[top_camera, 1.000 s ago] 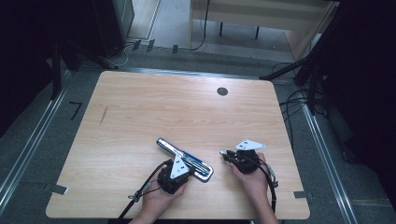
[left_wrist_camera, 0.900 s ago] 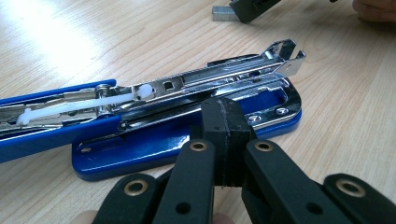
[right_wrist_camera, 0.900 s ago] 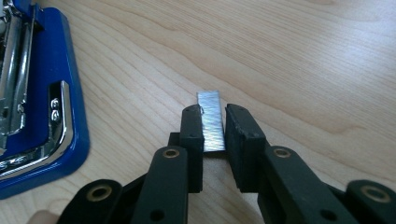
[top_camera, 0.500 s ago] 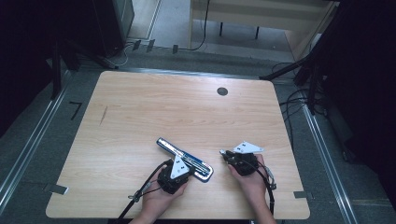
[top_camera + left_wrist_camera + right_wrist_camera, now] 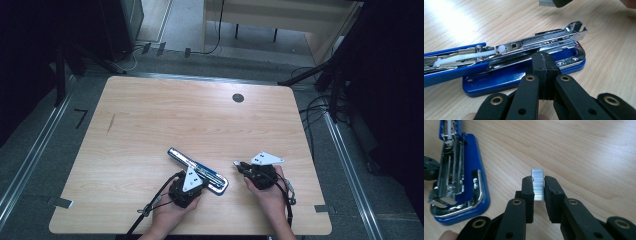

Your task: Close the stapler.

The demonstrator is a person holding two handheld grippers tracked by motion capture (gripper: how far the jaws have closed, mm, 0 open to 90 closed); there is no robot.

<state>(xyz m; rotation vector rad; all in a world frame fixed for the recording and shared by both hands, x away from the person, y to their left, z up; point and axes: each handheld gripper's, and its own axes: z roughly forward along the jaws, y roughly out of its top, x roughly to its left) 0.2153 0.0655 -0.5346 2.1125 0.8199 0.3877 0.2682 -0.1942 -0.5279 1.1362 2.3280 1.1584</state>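
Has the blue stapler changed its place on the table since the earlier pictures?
No. In the high view the stapler lies at the same spot and angle, judged against the dark round hole in the table.

Stapler [image 5: 524, 62] handle end cut off at frame's left edge.

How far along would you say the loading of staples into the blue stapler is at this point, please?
Done: the blue stapler lies swung open, its metal channel exposed. In hand: the left tool, jaws shut, rests at the stapler's base, and the right tool pinches a staple strip beside the stapler. Left: laying the strip in the channel and closing the stapler.
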